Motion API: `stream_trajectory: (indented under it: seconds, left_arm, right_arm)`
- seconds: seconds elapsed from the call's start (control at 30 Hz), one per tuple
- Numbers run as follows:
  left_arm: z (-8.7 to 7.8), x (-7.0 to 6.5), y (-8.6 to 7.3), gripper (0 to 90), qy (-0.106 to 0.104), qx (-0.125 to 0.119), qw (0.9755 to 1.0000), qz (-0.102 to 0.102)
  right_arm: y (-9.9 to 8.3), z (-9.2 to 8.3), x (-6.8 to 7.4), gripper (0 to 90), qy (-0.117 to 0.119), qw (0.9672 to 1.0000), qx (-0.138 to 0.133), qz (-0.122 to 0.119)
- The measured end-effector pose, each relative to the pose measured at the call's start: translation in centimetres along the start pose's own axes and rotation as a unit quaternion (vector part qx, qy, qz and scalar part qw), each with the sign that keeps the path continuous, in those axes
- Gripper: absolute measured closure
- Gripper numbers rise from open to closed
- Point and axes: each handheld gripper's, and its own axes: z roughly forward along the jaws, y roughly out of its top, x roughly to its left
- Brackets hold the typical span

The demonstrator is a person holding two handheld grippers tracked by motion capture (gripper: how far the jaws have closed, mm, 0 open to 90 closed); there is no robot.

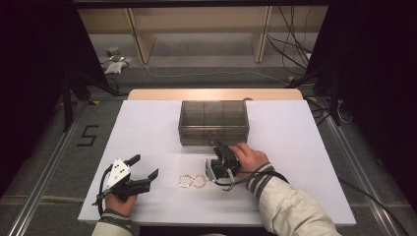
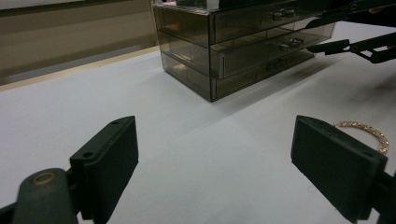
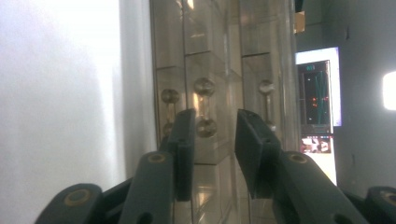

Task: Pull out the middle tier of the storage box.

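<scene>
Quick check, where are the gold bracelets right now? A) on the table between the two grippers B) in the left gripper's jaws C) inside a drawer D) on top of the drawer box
A: the gold bracelets lie side by side on the white table, between the left gripper and the right gripper, gripped by neither.

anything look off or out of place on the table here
Nothing looks damaged or spilled. The smoky drawer box stands square with its drawers shut. Two gold bracelets lie loose on the white table in front, side by side.

The left tongs (image 2: 215,163) hide part of the gold bracelet (image 2: 369,133).
</scene>
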Motion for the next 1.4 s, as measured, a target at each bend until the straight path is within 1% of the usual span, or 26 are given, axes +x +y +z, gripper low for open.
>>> stream_trajectory:
  seconds: [0.03, 0.13, 0.23, 0.27, 0.3, 0.5, 0.67, 0.7, 0.77, 0.8, 0.87, 0.9, 0.93, 1.03, 1.07, 1.1, 1.2, 1.27, 1.4]
  left_arm:
    - [0.0, 0.0, 0.0, 15.1, 0.000, 0.000, 1.0000, 0.000]
    - [0.0, 0.0, 0.0, 15.1, 0.000, 0.000, 1.0000, 0.000]
    - [0.0, 0.0, 0.0, 15.2, 0.000, 0.000, 1.0000, 0.000]
    - [0.0, 0.0, 0.0, 15.2, 0.000, 0.000, 1.0000, 0.000]
    - [0.0, 0.0, 0.0, 15.1, 0.000, 0.000, 1.0000, 0.001]
    - [0.0, 0.0, 0.0, 15.2, 0.000, 0.001, 1.0000, 0.000]
    - [0.0, 0.0, 0.0, 15.2, 0.000, 0.001, 1.0000, 0.000]
    - [0.0, 0.0, 0.0, 15.1, 0.001, 0.001, 1.0000, 0.000]
    - [0.0, 0.0, 0.0, 15.1, 0.000, 0.001, 1.0000, 0.000]
    - [0.0, 0.0, 0.0, 15.1, 0.001, 0.000, 1.0000, 0.000]
    - [0.0, 0.0, 0.0, 15.2, 0.001, 0.001, 1.0000, 0.000]
    - [0.0, 0.0, 0.0, 15.1, 0.001, 0.001, 1.0000, 0.000]
    - [0.0, 0.0, 0.0, 15.1, 0.000, 0.000, 1.0000, 0.000]
    - [0.0, 0.0, 0.0, 15.1, 0.001, 0.000, 1.0000, 0.000]
    - [0.0, 0.0, 0.0, 15.2, 0.001, 0.000, 1.0000, 0.000]
    - [0.0, 0.0, 0.0, 15.2, 0.001, 0.001, 1.0000, 0.000]
    - [0.0, 0.0, 0.0, 15.2, 0.001, 0.001, 1.0000, 0.000]
    - [0.0, 0.0, 0.0, 15.2, 0.001, 0.002, 1.0000, 0.000]
    - [0.0, 0.0, 0.0, 15.2, 0.001, 0.002, 1.0000, 0.000]
  right_arm:
    - [0.0, 0.0, 0.0, 67.4, 0.000, 1.0000, 0.000, 0.000]
    - [0.0, -0.6, -0.6, 66.0, 0.005, 0.9998, -0.014, 0.014]
    - [0.0, -1.0, -1.2, 65.9, 0.017, 0.9993, -0.021, 0.026]
    - [0.0, -1.0, -1.2, 65.9, 0.017, 0.9993, -0.021, 0.026]
    - [-0.1, -1.3, -1.5, 65.7, 0.016, 0.9991, -0.025, 0.031]
    - [-0.1, -1.8, -2.0, 65.3, 0.013, 0.9987, -0.032, 0.037]
    - [-0.2, -2.1, -2.2, 64.2, 0.022, 0.9978, -0.041, 0.047]
    - [-0.4, -2.2, -2.6, 63.6, 0.031, 0.9967, -0.047, 0.059]
    - [-0.5, -2.3, -3.0, 63.4, 0.036, 0.9955, -0.050, 0.073]
    - [-0.6, -2.4, -3.2, 63.4, 0.046, 0.9941, -0.051, 0.084]
    - [-0.8, -2.6, -3.7, 62.3, 0.056, 0.9922, -0.061, 0.094]
    - [-0.8, -2.6, -3.7, 62.3, 0.056, 0.9922, -0.061, 0.094]
    - [-0.9, -2.8, -4.1, 62.0, 0.068, 0.9897, -0.069, 0.106]
    - [-1.1, -3.0, -4.5, 60.3, 0.083, 0.9862, -0.078, 0.120]
    - [-1.1, -3.0, -4.5, 60.3, 0.083, 0.9862, -0.078, 0.120]
    - [-1.2, -3.0, -4.8, 59.3, 0.088, 0.9853, -0.082, 0.122]
    - [-1.3, -3.1, -5.0, 58.4, 0.092, 0.9839, -0.083, 0.128]
    - [-1.3, -3.1, -5.0, 58.4, 0.092, 0.9837, -0.084, 0.130]
    - [-1.6, -3.0, -5.6, 59.7, 0.105, 0.9806, -0.085, 0.142]
